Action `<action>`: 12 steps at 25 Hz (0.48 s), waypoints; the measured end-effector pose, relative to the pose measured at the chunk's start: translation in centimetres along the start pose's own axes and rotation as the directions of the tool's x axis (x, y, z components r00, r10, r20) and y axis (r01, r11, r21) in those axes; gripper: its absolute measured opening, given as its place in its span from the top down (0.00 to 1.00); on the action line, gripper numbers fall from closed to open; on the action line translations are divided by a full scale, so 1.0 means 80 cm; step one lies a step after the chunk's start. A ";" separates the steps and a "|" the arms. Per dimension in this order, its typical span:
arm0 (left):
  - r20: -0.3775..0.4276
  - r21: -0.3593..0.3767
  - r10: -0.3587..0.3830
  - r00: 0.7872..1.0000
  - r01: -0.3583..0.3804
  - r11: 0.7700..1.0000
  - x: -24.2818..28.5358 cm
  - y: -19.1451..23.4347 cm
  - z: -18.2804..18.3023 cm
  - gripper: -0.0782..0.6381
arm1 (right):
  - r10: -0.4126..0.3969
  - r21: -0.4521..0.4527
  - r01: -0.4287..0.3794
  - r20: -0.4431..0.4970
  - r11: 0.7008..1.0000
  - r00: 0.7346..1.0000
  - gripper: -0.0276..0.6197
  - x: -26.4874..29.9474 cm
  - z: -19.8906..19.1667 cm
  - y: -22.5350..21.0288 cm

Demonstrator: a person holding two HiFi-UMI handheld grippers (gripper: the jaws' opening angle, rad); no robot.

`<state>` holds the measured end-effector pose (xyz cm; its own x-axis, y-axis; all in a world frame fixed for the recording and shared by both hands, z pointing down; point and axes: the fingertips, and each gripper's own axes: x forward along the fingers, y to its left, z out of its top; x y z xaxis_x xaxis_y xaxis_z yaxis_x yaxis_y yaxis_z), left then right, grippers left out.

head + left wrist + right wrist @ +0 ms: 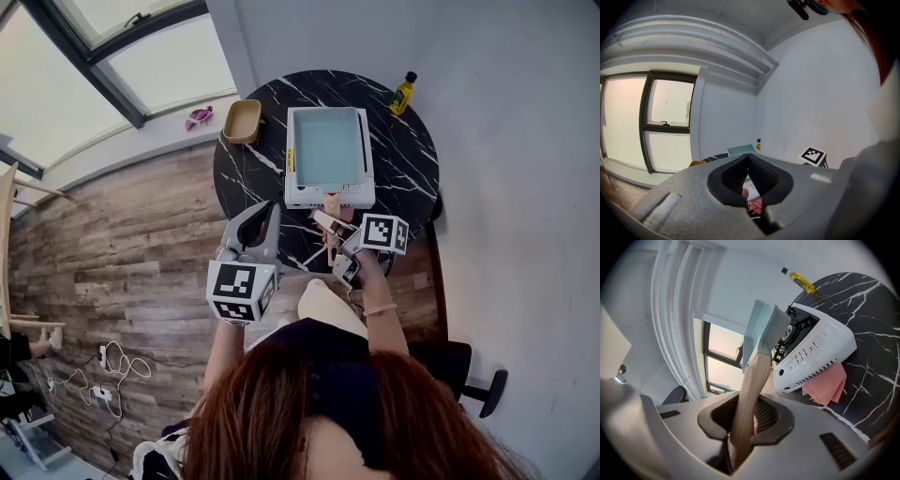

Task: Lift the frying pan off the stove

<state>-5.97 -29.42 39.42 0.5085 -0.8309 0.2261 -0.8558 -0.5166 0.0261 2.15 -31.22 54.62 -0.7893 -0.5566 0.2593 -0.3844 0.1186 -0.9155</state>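
Black marble table [412, 159] against a plain wall, wood floor [122, 244] off to the left.

Looks roughly half done on the task, best guess. Grab part sorted: wooden handle [752, 385] already in the right gripper [749, 416], closest to the body. Just past that, pale blue square pan [325, 150], sitting right over the white stove [820, 350] and covering most of its top from the head view. Seen edge-on and tilted from the right gripper view, hard up beside the burner grate. Can't tell whether clear of the grate or touching it. So probably right at the start of the lift. Left to do: get the pan well up and away from the stove. Pink cloth [827, 383] poking out from under the stove's near edge. Farther back, tan bowl [242, 121] at the table's left rim and yellow bottle [403, 93] at the far right, both apart from the stove.

Jaws now. Right: only slightly apart, clamped on the handle, ribbed pads [764, 414] pressed against the wood, nothing else in there. Left gripper [749, 161]: hanging over the table's near-left edge, aimed toward the stove, pads [761, 176] meeting at the tips, closed on nothing, touching nothing.
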 end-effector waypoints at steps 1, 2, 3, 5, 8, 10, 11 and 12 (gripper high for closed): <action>0.003 0.001 -0.001 1.000 0.001 1.000 -0.004 -0.002 0.001 0.87 | 0.001 -0.001 -0.001 0.002 1.000 1.000 0.82 -0.003 -0.003 0.003; 0.007 0.002 -0.003 1.000 0.003 1.000 -0.009 -0.004 0.002 0.87 | 0.002 -0.002 -0.002 0.004 1.000 1.000 0.82 -0.005 -0.007 0.005; 0.011 0.003 -0.005 1.000 0.005 1.000 -0.013 -0.007 0.003 0.87 | 0.004 -0.004 -0.004 0.006 1.000 1.000 0.82 -0.008 -0.011 0.008; 0.017 0.005 -0.010 1.000 0.010 1.000 -0.022 -0.011 0.004 0.87 | 0.008 -0.006 -0.008 0.012 1.000 1.000 0.82 -0.014 -0.018 0.014; 0.026 0.008 -0.017 1.000 0.017 1.000 -0.034 -0.017 0.005 0.87 | 0.010 -0.015 -0.010 0.019 1.000 1.000 0.82 -0.021 -0.027 0.022; 0.032 0.010 -0.020 0.999 0.020 1.000 -0.042 -0.020 0.006 0.87 | 0.013 -0.023 -0.013 0.022 1.000 1.000 0.82 -0.024 -0.034 0.028; 0.034 0.010 -0.022 0.999 0.021 1.000 -0.046 -0.022 0.006 0.87 | 0.015 -0.025 -0.015 0.024 1.000 1.000 0.82 -0.026 -0.037 0.031; 0.035 0.010 -0.023 0.999 0.023 1.000 -0.050 -0.023 0.006 0.87 | 0.018 -0.025 -0.017 0.027 1.000 0.999 0.82 -0.028 -0.039 0.033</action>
<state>-6.37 -25.27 38.04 0.5313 -0.8254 0.1909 -0.8429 -0.5376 0.0217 1.38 -27.06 52.57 -0.7829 -0.5761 0.2349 -0.3831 0.1488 -0.9117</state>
